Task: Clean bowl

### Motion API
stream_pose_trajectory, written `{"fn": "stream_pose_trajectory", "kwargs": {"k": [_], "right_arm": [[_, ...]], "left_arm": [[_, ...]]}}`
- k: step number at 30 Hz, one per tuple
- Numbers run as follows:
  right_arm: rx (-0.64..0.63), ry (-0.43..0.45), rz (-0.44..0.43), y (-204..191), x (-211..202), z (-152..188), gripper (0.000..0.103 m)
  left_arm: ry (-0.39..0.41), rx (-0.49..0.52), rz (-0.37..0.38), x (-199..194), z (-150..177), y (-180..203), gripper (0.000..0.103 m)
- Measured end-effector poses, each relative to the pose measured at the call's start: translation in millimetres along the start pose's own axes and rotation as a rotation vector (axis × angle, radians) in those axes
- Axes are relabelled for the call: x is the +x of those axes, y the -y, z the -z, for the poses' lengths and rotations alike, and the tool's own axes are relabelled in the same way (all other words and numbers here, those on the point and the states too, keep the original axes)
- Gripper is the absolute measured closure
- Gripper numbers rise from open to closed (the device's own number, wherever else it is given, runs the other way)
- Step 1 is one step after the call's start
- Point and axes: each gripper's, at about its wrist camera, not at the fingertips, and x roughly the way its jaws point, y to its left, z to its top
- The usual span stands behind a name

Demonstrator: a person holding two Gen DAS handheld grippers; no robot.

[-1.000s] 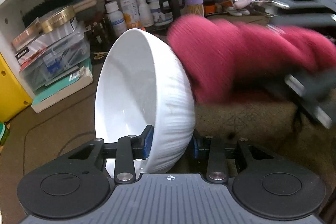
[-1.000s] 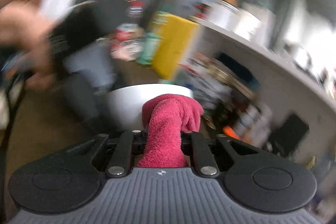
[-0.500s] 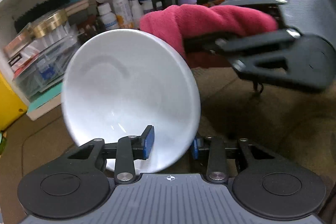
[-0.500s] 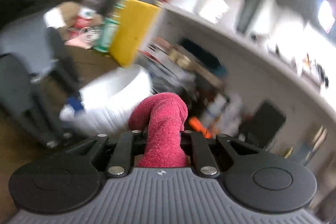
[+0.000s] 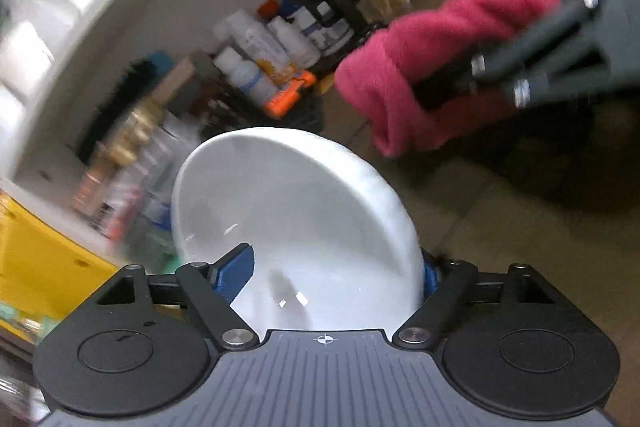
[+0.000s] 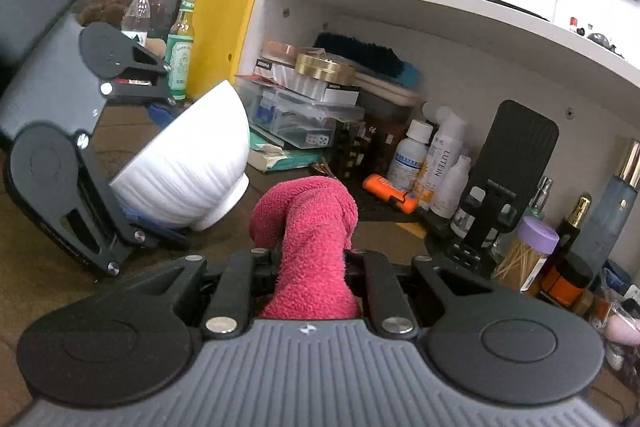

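A white ribbed ceramic bowl (image 5: 296, 227) is seen tilted on its side between the blue pads of the left gripper (image 5: 336, 275), its foot towards the wooden desk surface (image 6: 60, 275) and its opening turned towards that gripper. The jaws of the left gripper are opening — the left pad stands clear inside the bowl, while the right pad lies just beside the outer wall. A rolled crimson terry cloth (image 6: 312, 243) is pinched between the pressed-together fingers of the right gripper (image 6: 310, 259), which is held apart from the bowl, to its right. Behind, a white shelf unit (image 6: 440, 11) is crowded with bottles, boxes and a black phone stand (image 6: 512, 155) — all near the bowl but not touching it.
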Motion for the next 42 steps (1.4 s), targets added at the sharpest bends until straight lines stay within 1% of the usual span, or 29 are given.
{"fn": "stream_pose_trajectory", "kwargs": {"k": [1,2,3,4,5,7,10,13,15,16,18,21,24,29,31,34,37,38,42], "right_arm": [[0.007,0.001,-0.003,1,0,0,0.087],[0.011,0.001,-0.007,1,0,-1,0.087],[0.012,0.001,-0.009,1,0,-1,0.087],[0.011,0.003,-0.009,1,0,-1,0.087],[0.011,0.004,-0.009,0,0,-1,0.087],[0.017,0.005,-0.008,0,-1,-1,0.087],[0.016,0.011,-0.009,3,-5,-2,0.087],[-0.003,0.018,0.002,9,-15,-1,0.087],[-0.015,0.03,0.016,16,-27,1,0.087],[-0.023,0.036,0.027,20,-33,2,0.087],[-0.06,0.055,0.043,27,-50,5,0.087],[-0.261,0.064,0.09,22,-76,11,0.087],[-0.38,0.058,0.084,11,-89,18,0.086],[-0.44,0.082,-0.018,-17,-124,27,0.086],[-0.447,0.09,-0.036,-26,-130,28,0.086],[-0.437,0.127,-0.049,-33,-138,22,0.086],[-0.354,0.137,0.051,-18,-129,4,0.086],[-0.323,0.133,0.068,-12,-125,-1,0.086],[-0.206,0.097,0.084,19,-96,-9,0.086]], "left_arm": [[-0.001,-0.004,-0.017,0,1,1,0.023],[-0.006,-0.024,-0.02,0,2,1,0.033],[-0.013,-0.054,-0.005,1,2,-2,0.043],[-0.023,-0.091,0.027,2,2,-5,0.076],[-0.036,-0.136,0.079,3,1,-9,0.088],[-0.043,-0.166,0.126,3,0,-13,0.088],[-0.027,-0.241,0.256,-5,-3,-26,0.089],[0.027,-0.294,0.394,-17,-10,-27,0.089],[0.076,-0.301,0.497,-28,-21,-16,0.089],[0.097,-0.291,0.536,-33,-28,-8,0.089],[0.122,-0.246,0.577,-41,-40,9,0.089],[0.123,-0.212,0.607,-43,-50,27,0.086],[0.116,-0.214,0.599,-41,-58,31,0.086],[0.108,-0.252,0.588,-36,-64,27,0.086],[0.104,-0.248,0.595,-32,-65,21,0.086],[0.094,-0.233,0.606,-27,-66,18,0.085],[0.091,-0.223,0.618,-25,-66,16,0.085],[0.091,-0.222,0.62,-25,-66,16,0.085],[0.1,-0.226,0.631,-25,-64,14,0.084]]}}
